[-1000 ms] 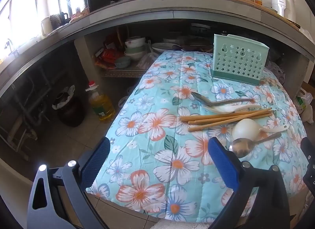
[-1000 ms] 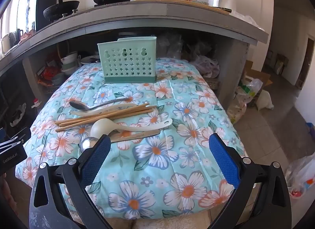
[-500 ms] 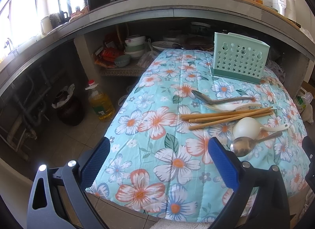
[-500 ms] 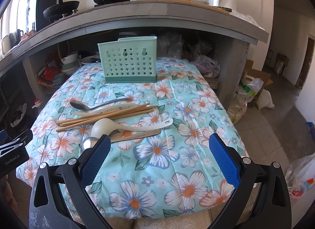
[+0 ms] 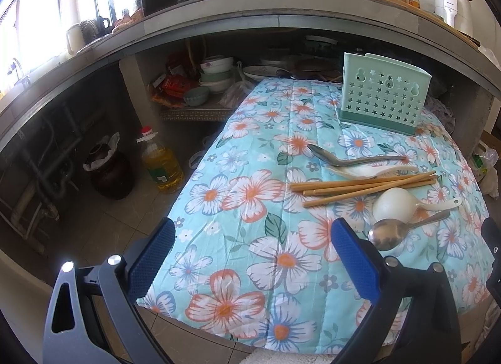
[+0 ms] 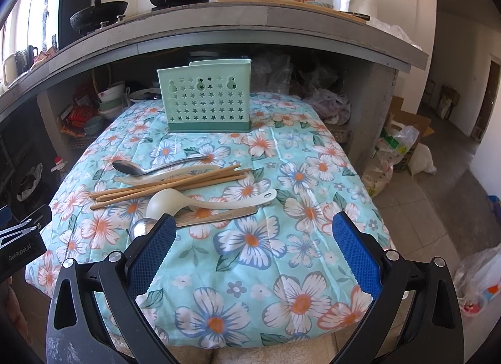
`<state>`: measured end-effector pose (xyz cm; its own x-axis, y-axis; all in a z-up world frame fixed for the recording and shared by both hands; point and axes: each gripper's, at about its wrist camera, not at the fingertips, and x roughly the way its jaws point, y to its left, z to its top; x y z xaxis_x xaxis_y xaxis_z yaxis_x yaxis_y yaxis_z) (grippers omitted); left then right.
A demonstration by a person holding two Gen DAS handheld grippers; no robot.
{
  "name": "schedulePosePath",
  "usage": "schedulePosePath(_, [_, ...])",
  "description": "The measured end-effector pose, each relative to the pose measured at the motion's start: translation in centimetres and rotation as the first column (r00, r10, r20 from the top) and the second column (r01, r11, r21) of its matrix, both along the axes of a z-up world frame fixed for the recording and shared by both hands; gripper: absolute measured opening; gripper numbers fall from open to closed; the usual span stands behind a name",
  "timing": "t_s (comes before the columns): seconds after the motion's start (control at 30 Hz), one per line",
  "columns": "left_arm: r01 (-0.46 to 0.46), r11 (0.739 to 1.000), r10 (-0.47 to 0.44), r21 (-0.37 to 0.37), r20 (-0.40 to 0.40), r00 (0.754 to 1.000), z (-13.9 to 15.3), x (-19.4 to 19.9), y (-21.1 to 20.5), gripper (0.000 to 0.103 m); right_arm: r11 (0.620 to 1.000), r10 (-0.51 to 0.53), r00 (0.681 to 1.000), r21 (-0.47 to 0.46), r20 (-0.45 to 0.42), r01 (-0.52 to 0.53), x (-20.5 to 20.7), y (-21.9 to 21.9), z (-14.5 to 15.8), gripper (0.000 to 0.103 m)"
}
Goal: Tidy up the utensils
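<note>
- Left wrist view: I see my left gripper [image 5: 250,257] held low over the near left corner of the floral cloth [image 5: 269,151], pointing forward along the table; its jaws stand wide apart with nothing between the blue pads [image 5: 353,265]; the utensils lie ahead and to the right: a steel spoon [image 5: 353,157], a white spoon [image 5: 369,171] just beside it, the chopsticks [image 5: 363,187] in a loose bundle, a white ladle [image 5: 397,206] and a second metal spoon [image 5: 391,232] nearest the right pad; the green holder [image 5: 383,99] stands upright at the far end.
- Right wrist view: my right gripper [image 6: 250,257] hovers level over the near edge of the cloth, centred on the table; jaws fully spread, empty; the utensils lie ahead to the left, the metal spoon partly hidden behind my left pad [image 6: 150,254]; the holder [image 6: 206,101] is well beyond them; the other gripper's body shows at the left edge.
</note>
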<state>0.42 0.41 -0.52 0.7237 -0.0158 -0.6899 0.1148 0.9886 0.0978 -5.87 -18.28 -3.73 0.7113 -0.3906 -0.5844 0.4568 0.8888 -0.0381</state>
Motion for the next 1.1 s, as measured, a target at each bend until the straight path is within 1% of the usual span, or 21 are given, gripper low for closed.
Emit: schedulePosePath(1.1, [-0.003, 1.0, 0.003, 0.0, 0.004, 1.0, 0.26, 0.24, 0.14, 0.097, 1.0, 0.003, 1.0, -0.004, 0.001, -0.003, -0.16, 0.29, 0.18, 0.095])
